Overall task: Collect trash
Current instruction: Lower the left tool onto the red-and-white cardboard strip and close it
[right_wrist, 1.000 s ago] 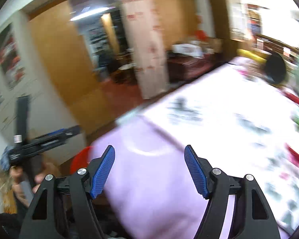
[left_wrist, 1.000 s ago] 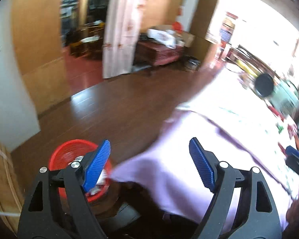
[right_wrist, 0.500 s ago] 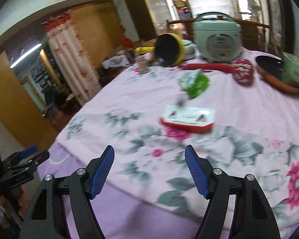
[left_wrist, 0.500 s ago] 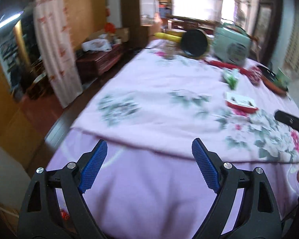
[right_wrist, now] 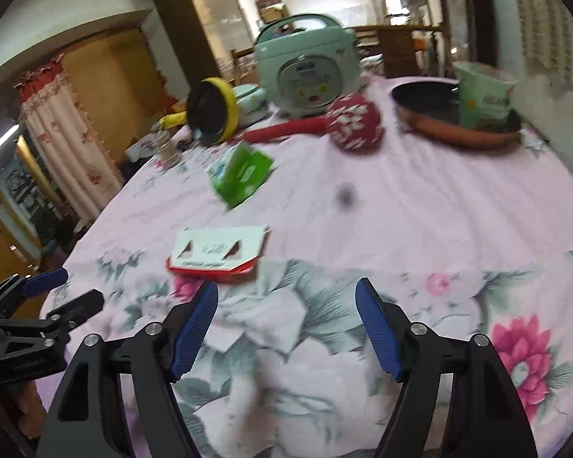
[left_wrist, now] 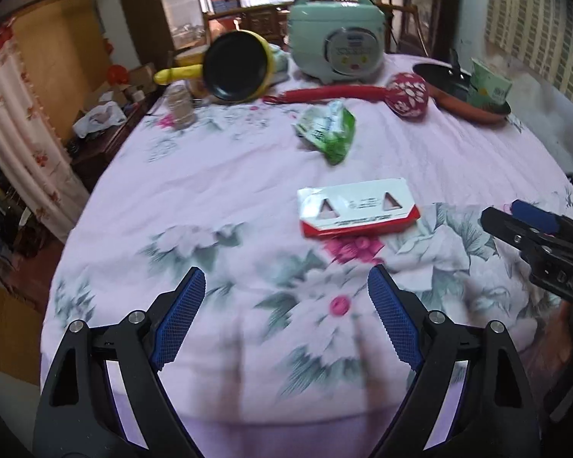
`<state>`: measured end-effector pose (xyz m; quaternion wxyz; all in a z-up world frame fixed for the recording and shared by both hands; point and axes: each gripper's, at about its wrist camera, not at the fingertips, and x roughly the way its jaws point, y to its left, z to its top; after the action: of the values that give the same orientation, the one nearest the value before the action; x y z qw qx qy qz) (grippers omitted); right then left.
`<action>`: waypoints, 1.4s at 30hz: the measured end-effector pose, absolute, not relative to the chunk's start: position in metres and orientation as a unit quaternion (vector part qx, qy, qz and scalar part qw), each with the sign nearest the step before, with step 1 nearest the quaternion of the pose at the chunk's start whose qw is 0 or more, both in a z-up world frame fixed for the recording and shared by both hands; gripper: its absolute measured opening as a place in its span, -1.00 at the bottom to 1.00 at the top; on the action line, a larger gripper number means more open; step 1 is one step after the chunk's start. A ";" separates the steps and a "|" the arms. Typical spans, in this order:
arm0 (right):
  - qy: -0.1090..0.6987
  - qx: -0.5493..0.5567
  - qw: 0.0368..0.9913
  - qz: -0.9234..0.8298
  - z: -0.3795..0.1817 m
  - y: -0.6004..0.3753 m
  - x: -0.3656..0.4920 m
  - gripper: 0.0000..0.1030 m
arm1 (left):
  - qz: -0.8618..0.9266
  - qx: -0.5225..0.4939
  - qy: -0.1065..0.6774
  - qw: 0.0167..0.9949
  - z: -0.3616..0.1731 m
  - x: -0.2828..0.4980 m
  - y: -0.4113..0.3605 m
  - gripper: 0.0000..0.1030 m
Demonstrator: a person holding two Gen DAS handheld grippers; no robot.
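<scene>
A flattened red and white carton (left_wrist: 357,207) lies on the floral tablecloth in the middle of the table; it also shows in the right wrist view (right_wrist: 218,252). A crumpled green wrapper (left_wrist: 327,129) lies beyond it, seen too in the right wrist view (right_wrist: 241,173). My left gripper (left_wrist: 286,315) is open and empty above the near table edge, short of the carton. My right gripper (right_wrist: 286,324) is open and empty, to the right of the carton. Each gripper shows at the edge of the other's view.
At the back of the table (left_wrist: 225,191) stand a mint rice cooker (left_wrist: 334,40), a yellow pan (left_wrist: 237,65), a red spatula (left_wrist: 347,93), a small jar (left_wrist: 179,107) and an orange frying pan (right_wrist: 454,118) holding a green carton (right_wrist: 483,95).
Both grippers swung up and right from the floor and red bin to face the tabletop, then moved closer over the table. Both stay open and empty.
</scene>
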<state>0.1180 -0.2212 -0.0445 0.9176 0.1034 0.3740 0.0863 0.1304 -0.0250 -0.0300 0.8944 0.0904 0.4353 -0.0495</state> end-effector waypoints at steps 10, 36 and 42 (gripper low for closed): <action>0.387 0.143 0.909 0.057 -0.053 -0.242 0.127 0.48 | -0.073 0.050 0.486 0.869 -0.059 0.186 -0.054 0.64; 0.391 0.194 0.898 0.056 -0.055 -0.258 0.125 0.52 | -0.062 0.026 0.542 0.838 -0.077 0.233 -0.081 0.69; 0.388 0.206 0.896 0.062 -0.053 -0.261 0.123 0.52 | -0.054 0.028 0.550 0.833 -0.085 0.237 -0.090 0.71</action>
<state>0.1229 -0.2611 -0.0526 0.8964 0.2060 0.3876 0.0619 0.2366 -0.0899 -0.0852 0.8332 0.0278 0.5497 -0.0543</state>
